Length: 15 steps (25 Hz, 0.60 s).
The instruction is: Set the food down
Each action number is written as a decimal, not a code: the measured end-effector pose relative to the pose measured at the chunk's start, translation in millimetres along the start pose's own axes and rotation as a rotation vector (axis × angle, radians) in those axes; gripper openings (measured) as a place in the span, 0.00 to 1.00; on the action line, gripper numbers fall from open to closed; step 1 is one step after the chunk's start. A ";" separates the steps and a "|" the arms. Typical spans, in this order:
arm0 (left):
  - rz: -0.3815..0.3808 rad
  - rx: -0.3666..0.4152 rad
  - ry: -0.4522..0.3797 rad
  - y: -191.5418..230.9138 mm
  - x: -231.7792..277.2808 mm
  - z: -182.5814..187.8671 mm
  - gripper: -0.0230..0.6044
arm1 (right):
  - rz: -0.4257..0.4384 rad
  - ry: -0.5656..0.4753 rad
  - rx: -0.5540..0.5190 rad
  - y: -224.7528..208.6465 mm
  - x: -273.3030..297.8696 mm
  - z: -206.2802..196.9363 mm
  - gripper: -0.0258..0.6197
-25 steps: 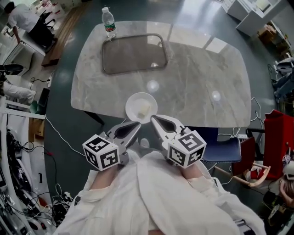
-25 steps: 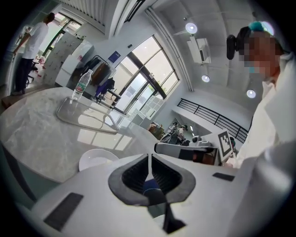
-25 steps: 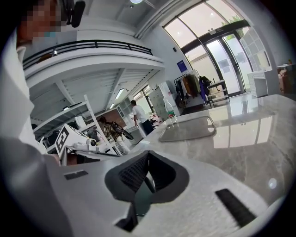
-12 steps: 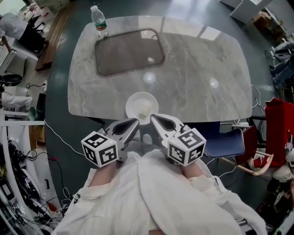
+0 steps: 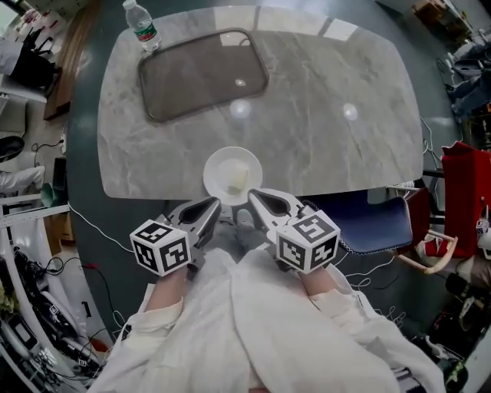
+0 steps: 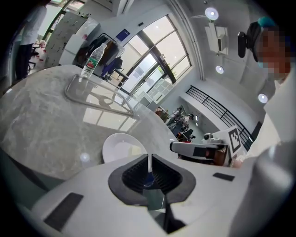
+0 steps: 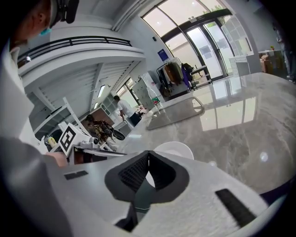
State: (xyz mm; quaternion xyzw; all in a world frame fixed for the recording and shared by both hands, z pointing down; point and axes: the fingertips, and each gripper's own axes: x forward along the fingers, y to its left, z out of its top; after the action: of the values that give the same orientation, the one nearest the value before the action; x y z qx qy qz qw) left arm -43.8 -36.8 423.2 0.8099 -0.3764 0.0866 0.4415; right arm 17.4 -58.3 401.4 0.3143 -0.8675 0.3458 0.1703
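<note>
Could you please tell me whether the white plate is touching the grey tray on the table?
Apart. The head view shows a strip of bare tabletop between the white plate and the grey tray.

1. A pale grey marbled counter [image 5: 330, 84] with rounded corners filled the middle of the room below me, its polished top glinting with round spots of reflected light.
2. Dark teal floor [image 5: 84, 161] ran all round it, with loose cables [image 5: 96, 230] trailing across it at my left.
3. A blue chair [image 5: 376, 226] sat tucked at the counter's near right edge, and something red [image 5: 464, 192] stood further right.
4. Tall windows [image 6: 155, 55] and glass doors [image 7: 210, 39] let in bright daylight.
5. Round lamps [image 6: 212, 13] shone in the white ceiling, and a railed upper gallery [image 6: 217, 109] ran along one wall.
</note>
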 end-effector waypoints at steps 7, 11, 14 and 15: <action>0.028 -0.016 0.040 27.4 10.9 -7.9 0.09 | -0.017 0.058 0.053 -13.5 17.6 -23.4 0.04; 0.039 -0.037 0.074 40.4 16.2 -18.5 0.09 | -0.044 0.083 0.066 -21.6 26.5 -34.9 0.04; 0.079 -0.055 0.074 51.1 17.8 -23.8 0.09 | -0.083 0.109 0.096 -32.5 30.2 -45.6 0.04; 0.097 -0.063 0.066 55.1 17.9 -23.9 0.09 | -0.099 0.115 0.105 -36.8 30.8 -48.3 0.04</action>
State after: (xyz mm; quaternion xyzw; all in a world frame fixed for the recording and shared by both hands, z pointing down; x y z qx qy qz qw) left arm -64.4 -45.7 481.7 0.7732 -0.4028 0.1227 0.4743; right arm 22.7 -58.1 469.2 0.3447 -0.8203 0.3997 0.2201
